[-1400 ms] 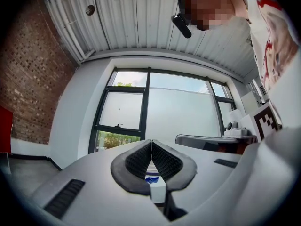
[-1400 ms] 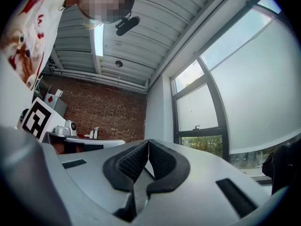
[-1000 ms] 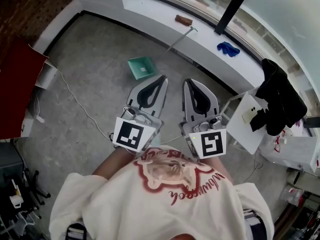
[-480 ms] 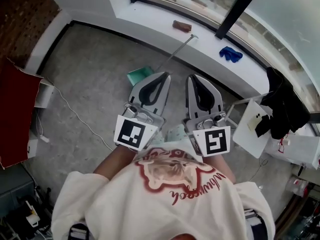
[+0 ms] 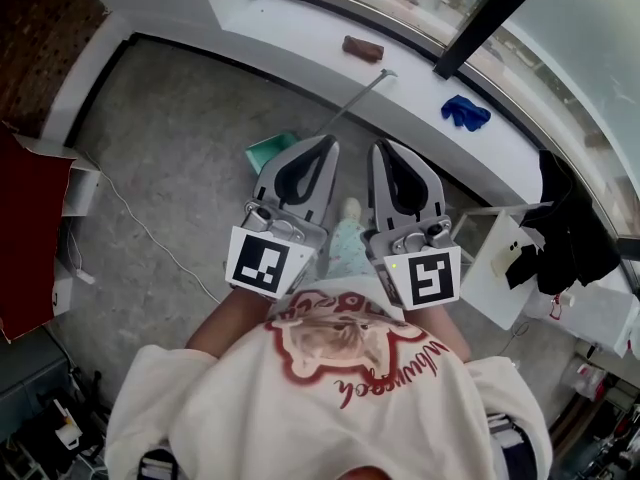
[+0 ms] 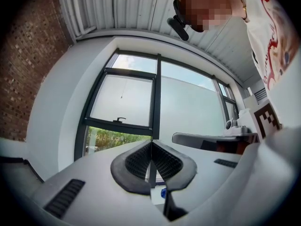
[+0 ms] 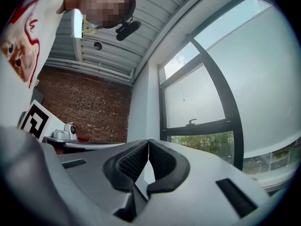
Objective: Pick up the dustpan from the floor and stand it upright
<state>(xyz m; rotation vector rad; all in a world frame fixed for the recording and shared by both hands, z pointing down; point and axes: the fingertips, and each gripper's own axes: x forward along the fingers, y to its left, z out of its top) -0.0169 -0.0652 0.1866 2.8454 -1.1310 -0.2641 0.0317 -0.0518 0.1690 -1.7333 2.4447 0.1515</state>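
The grey concrete floor fills the left and centre of the head view. A white window ledge bounds it along the top, slanting from upper left down to the right. Both claws are held out side by side at the centre of the frame, pointing towards that ledge.

The left gripper has its jaws pressed together with nothing between them; its own view shows only the window beyond the tips. The right gripper is likewise closed tip to tip and empty.

The dustpan lies on the floor just left of centre. Its teal pan peeks out from behind the left edge of the left gripper, so that claw is the nearer one. Its long thin handle runs from the pan up and to the right, past the tips of both claws, and its far end rests against the ledge.

The coming reach probably goes downward and a little left, and the jaws will need to part first.
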